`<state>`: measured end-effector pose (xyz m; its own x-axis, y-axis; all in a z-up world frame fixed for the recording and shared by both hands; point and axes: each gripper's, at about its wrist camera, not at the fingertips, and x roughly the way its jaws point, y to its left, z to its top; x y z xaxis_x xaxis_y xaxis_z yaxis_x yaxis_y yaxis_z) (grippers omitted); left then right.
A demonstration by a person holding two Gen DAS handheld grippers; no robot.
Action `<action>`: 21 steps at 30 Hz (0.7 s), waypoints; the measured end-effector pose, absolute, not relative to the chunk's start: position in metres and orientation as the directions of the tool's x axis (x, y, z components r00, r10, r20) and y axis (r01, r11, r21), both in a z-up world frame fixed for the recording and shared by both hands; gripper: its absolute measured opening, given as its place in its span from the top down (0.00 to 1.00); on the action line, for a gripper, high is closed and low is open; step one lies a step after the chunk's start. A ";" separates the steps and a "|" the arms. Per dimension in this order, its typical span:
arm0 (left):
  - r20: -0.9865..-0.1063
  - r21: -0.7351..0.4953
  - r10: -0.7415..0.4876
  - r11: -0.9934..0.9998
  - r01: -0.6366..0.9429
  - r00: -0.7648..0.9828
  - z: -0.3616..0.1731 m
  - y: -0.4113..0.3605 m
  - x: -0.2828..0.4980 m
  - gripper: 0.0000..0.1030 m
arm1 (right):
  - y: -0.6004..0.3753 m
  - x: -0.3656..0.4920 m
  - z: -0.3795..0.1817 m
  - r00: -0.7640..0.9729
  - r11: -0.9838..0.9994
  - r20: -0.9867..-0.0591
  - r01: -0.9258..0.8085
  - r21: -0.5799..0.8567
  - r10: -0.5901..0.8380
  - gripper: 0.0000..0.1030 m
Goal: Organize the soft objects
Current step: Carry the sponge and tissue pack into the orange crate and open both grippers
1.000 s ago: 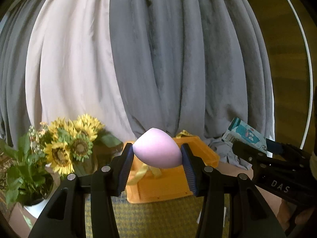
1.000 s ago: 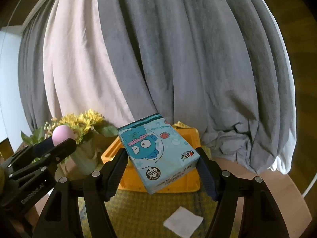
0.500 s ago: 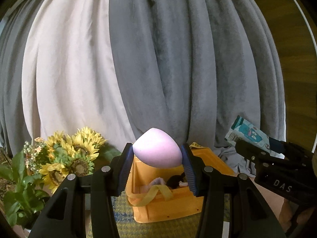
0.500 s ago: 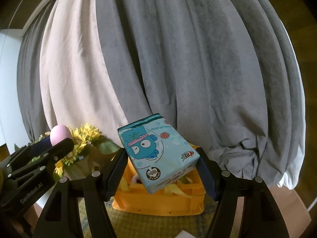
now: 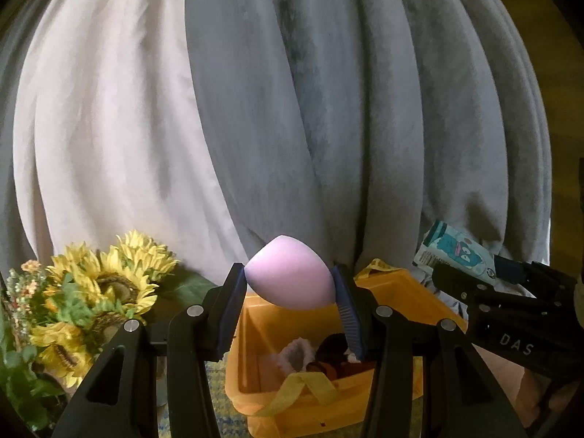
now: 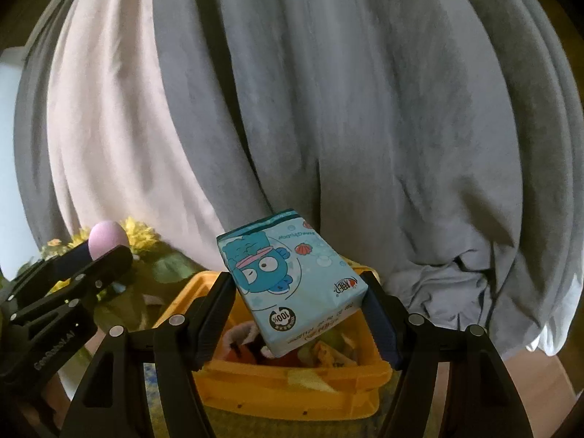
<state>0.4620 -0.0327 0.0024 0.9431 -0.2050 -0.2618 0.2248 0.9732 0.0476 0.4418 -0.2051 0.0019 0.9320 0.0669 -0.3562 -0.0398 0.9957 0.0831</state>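
Note:
My left gripper [image 5: 290, 292] is shut on a pink egg-shaped sponge [image 5: 290, 277], held above the near left part of an orange bin [image 5: 419, 292]. The sponge also shows in the right wrist view [image 6: 106, 237]. My right gripper [image 6: 297, 310] is shut on a light blue tissue pack [image 6: 288, 277] with a cartoon fish print, held over the same orange bin [image 6: 292, 390]. The pack's end shows in the left wrist view [image 5: 456, 255]. Soft items, one pink and fluffy [image 5: 297, 354], lie inside the bin.
Sunflowers [image 5: 98, 295] stand left of the bin. Grey and cream curtains [image 5: 292, 109] hang close behind. A woven yellow-green mat [image 6: 255, 427] lies under the bin. The bin has yellow strap handles [image 5: 303, 390].
Both grippers have moved forward and over the bin with their loads. The bin looks nearer and its inside now shows. The white paper on the mat has left the right view.

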 end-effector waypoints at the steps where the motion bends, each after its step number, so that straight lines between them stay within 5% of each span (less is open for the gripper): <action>1: -0.271 0.046 -0.206 0.973 0.226 0.940 0.000 -0.033 0.468 0.54 | -0.206 0.448 -0.001 0.929 0.996 -0.365 -0.037 0.084 0.066 0.32; 21: -0.528 0.000 -0.232 0.962 0.274 0.817 -0.058 -0.044 0.562 0.50 | -0.222 0.542 -0.057 0.786 0.995 -0.618 0.039 0.093 0.027 0.32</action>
